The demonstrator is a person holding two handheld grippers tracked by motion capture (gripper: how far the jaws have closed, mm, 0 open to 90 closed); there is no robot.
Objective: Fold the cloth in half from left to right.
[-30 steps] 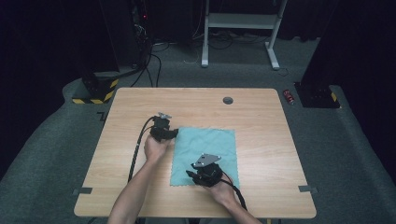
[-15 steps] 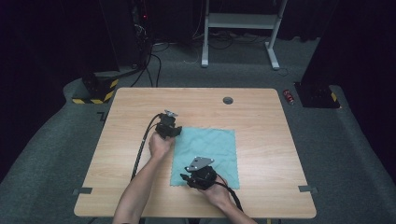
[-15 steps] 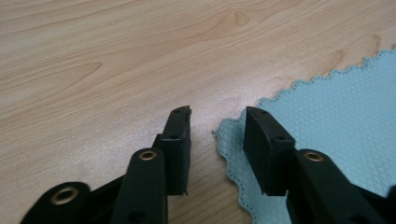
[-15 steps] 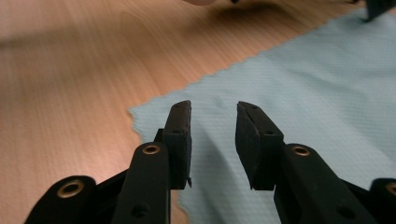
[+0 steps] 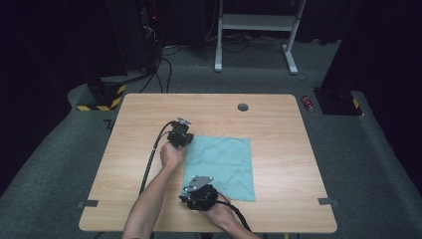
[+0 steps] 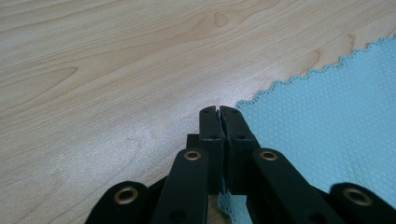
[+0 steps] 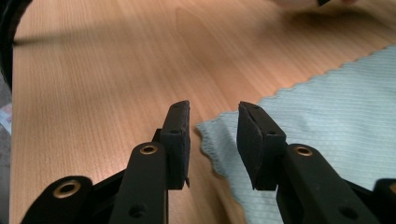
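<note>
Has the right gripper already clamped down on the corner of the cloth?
No: in the right gripper view the right gripper has its jaws standing apart, with the corner of the blue cloth lying loose between them.

A: What surrounds the wooden table?

B: Grey carpet on all sides. At 12 o'clock stands a white metal frame; at 10 o'clock, black cables and a yellow-and-black striped base.

A: And at 2 o'clock?

B: A dark stand foot, with a small red object beside it. The far room lies in darkness.
</note>
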